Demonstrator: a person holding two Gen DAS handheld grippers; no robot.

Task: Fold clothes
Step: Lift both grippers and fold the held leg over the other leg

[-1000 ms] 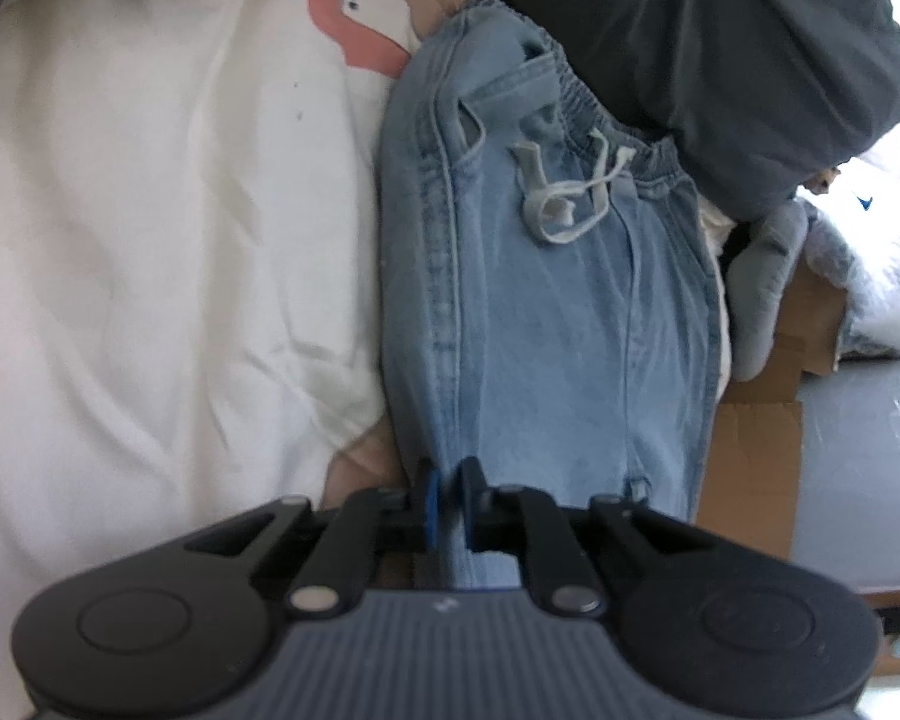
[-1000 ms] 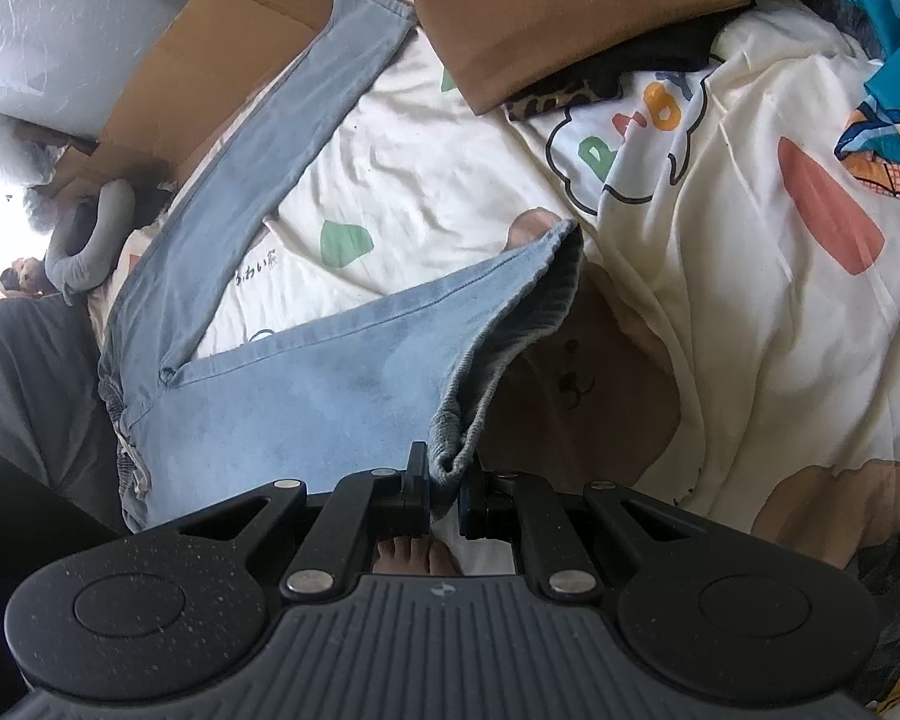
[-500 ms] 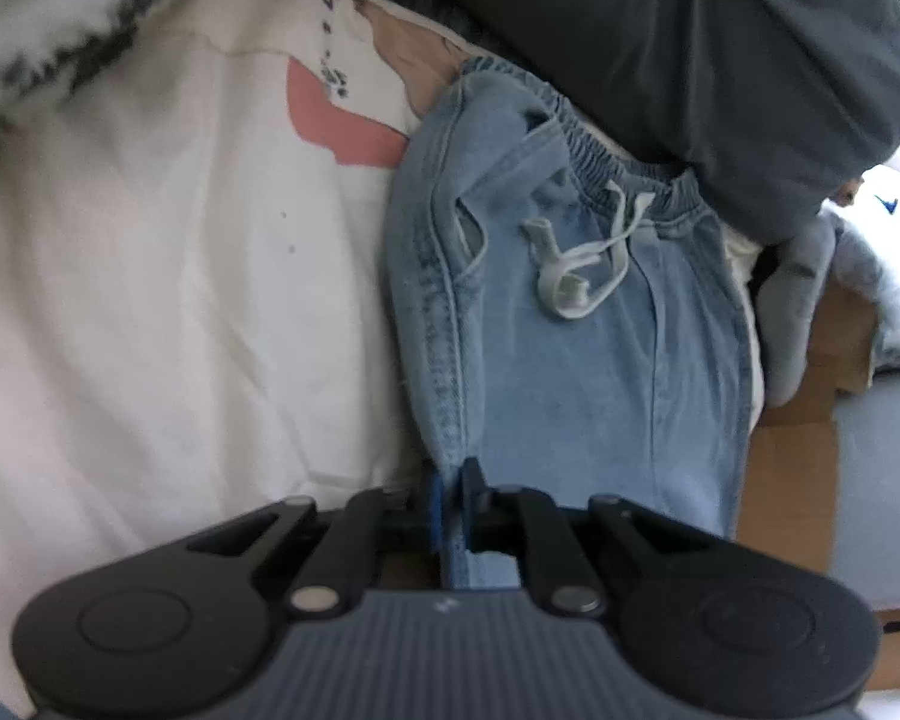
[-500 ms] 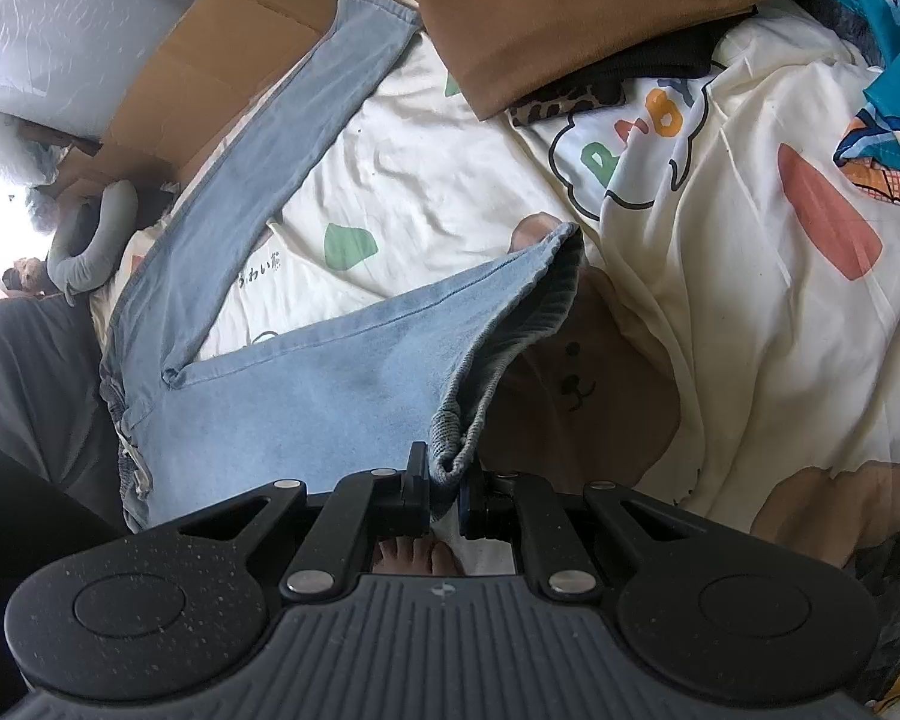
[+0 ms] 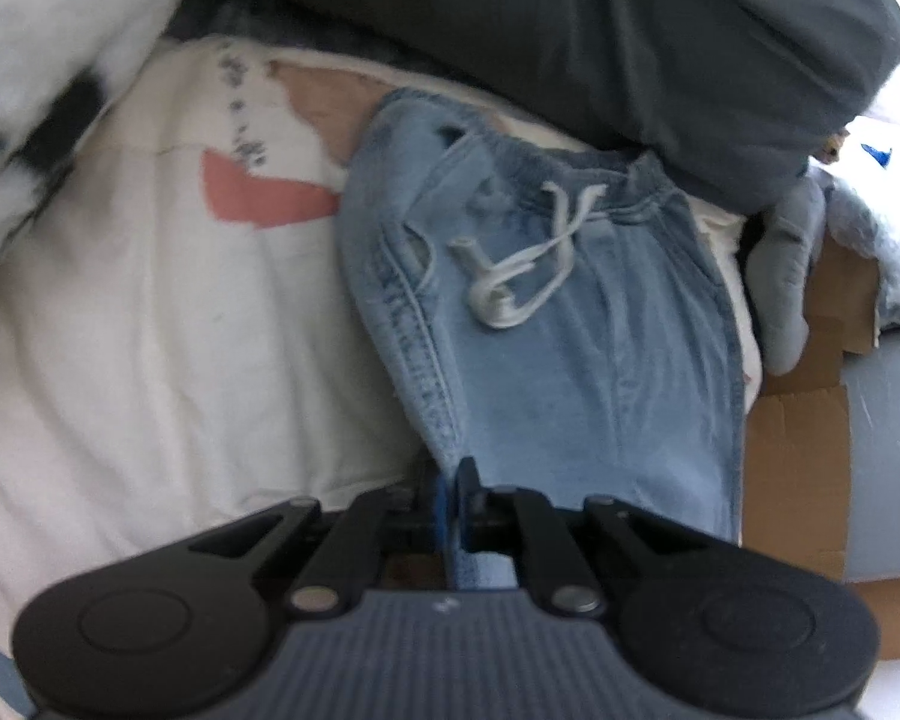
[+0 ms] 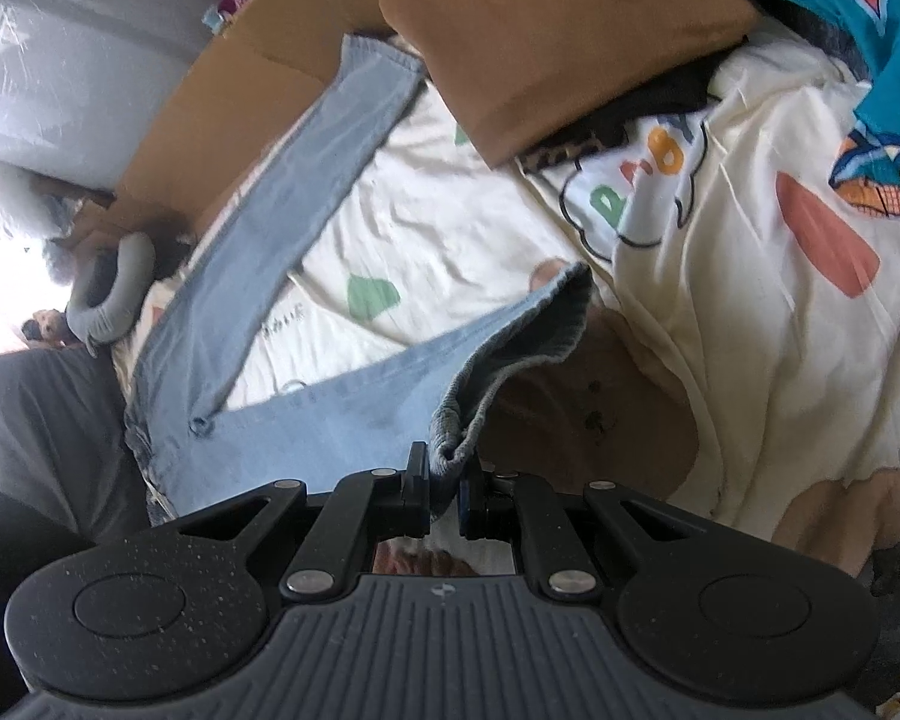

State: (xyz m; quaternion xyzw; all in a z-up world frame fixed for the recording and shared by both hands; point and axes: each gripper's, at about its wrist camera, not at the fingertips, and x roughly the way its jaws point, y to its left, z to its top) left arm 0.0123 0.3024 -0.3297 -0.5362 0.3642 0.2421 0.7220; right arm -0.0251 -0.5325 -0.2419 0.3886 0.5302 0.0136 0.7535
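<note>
One pair of jeans (image 5: 576,372), two grippers, one brown cushion (image 6: 558,30), one printed sheet (image 6: 750,312)

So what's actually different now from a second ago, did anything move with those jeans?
The left gripper, pinching the side of the jeans, has drawn back and up: the waistband and drawstring now sit lower and smaller in its view, with more of the dark pillow showing. The right gripper kept its pinch on the leg cuff and barely shifted. Nothing was let go.

Cream printed bedsheet (image 6: 720,312); brown cushion (image 6: 558,30); cardboard (image 5: 792,468); grey neck pillow (image 6: 111,294).
</note>
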